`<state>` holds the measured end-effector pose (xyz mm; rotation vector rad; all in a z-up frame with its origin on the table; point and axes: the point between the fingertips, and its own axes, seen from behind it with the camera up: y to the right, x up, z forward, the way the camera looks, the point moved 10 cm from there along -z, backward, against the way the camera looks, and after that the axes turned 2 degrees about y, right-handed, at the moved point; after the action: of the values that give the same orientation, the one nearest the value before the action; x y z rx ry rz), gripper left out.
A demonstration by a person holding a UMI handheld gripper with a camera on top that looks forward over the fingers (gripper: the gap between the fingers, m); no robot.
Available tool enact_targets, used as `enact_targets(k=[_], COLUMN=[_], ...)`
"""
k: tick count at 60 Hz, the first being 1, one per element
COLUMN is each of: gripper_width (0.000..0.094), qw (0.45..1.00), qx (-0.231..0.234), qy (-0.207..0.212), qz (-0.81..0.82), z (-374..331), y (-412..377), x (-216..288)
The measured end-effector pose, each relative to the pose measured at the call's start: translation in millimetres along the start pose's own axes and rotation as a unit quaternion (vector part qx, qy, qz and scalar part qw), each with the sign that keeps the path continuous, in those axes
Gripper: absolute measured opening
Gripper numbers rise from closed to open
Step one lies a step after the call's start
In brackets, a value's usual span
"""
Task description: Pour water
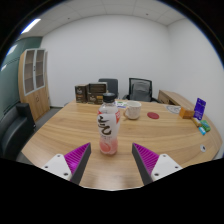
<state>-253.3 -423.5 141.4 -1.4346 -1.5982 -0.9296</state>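
The gripper [112,158] is wide open and holds nothing. Its two fingers [75,157] sit low over the wooden table [60,135]. A bottle [107,130] stands straight up just ahead of the fingers, in the gap between them, cap on top. A white cup [133,111] stands behind the bottle. Bare table lies on both sides of the bottle. Chairs [141,89] stand beyond the far edge.
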Motion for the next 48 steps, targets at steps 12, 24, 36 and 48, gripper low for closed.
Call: enact_targets(k=[12,24,36,48], gripper_width=[0.0805,0.0494,0.0324,0.0287], qw=[0.999,0.997,0.998,0.997], qx=[-0.021,-0.057,-0.048,-0.017], qy=[0.032,0.043,0.047,0.059], qz=[0.007,0.032,0.016,0.039], z=[77,108,108,113], y=[-22,-14,-14,-32], x=[9,10,12,56])
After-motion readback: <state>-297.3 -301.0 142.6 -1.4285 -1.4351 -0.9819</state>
